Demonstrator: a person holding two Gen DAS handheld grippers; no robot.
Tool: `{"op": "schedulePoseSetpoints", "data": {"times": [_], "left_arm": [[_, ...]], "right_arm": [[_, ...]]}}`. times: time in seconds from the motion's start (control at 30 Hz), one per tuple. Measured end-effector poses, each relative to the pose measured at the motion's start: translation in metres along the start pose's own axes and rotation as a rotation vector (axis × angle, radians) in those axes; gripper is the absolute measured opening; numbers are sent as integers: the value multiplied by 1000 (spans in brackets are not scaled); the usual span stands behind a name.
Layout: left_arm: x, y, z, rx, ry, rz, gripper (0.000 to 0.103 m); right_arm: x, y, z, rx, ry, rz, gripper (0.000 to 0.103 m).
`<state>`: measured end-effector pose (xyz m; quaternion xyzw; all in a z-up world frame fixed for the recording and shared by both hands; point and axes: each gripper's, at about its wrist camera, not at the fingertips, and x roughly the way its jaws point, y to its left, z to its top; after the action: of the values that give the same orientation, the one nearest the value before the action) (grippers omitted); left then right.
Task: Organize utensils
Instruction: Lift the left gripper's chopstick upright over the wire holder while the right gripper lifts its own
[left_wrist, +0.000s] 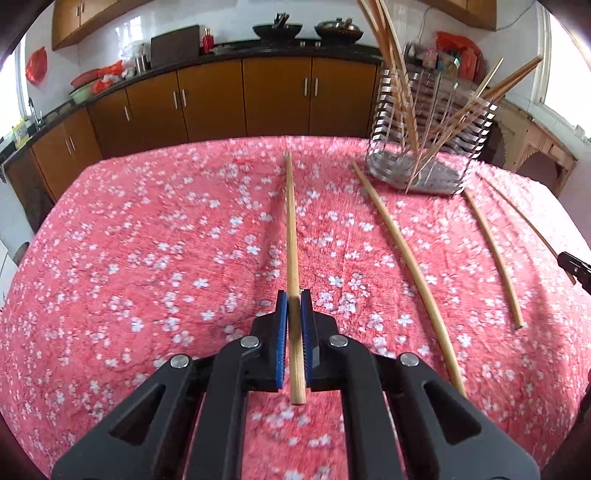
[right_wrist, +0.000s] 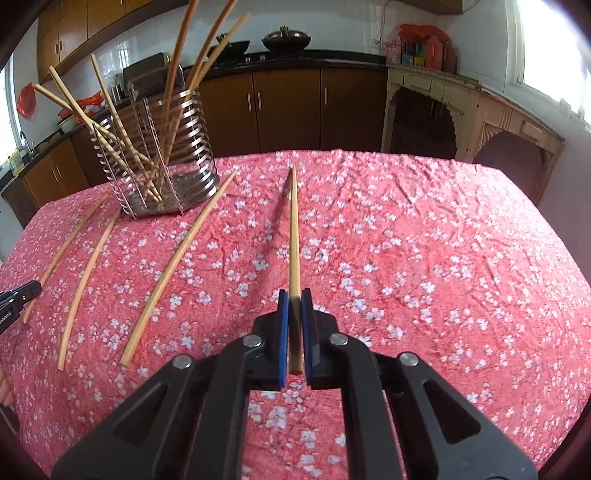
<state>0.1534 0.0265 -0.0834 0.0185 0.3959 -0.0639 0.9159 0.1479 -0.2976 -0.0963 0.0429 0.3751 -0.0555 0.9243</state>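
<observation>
From my left wrist: my left gripper (left_wrist: 294, 302) clenches one bamboo chopstick (left_wrist: 291, 236) near its thick end, blue pads pressed to either side, the shaft running straight ahead over the pink floral tablecloth (left_wrist: 147, 258). I judge the end grip leaves the tip free to steer into the steel chopstick holder (left_wrist: 428, 147) at the far right, which already carries a loose fan of sticks. Two more chopsticks (left_wrist: 410, 273) lie flat near it (a third runs faintly toward the right edge).

From my right wrist: my right gripper (right_wrist: 294, 302) likewise grasps its own chopstick (right_wrist: 294, 236), tip seemingly clear of the cloth. The holder (right_wrist: 162, 155) stands far left, its sticks splayed against the slatted wall. Three loose chopsticks (right_wrist: 173, 273) wait on the table beside it, not yet collected.
</observation>
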Motion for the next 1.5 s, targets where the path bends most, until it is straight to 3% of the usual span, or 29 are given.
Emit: {"op": "schedulePoseSetpoints", "data": {"times": [0.13,0.4,0.57,0.77,1.27,1.5], "left_arm": [[-29,5,4,-4,-90,-12,7],[-104,7,31,-26,-376,-34,7],[-127,7,45,-41,-486,-35,7],[-134,4,54,-50,-516,-44,7],[-134,7,64,-83,-523,-26,7],[-154,-3,79,-68,-587,-37,7]], "right_arm": [[-25,-2,6,0,-74,9,8],[-80,-4,27,-4,-308,42,8],[-107,-8,39,12,-436,71,8],[-124,-12,49,34,-507,94,8],[-139,-4,70,20,-546,112,8],[-168,-5,93,23,-594,159,8]]}}
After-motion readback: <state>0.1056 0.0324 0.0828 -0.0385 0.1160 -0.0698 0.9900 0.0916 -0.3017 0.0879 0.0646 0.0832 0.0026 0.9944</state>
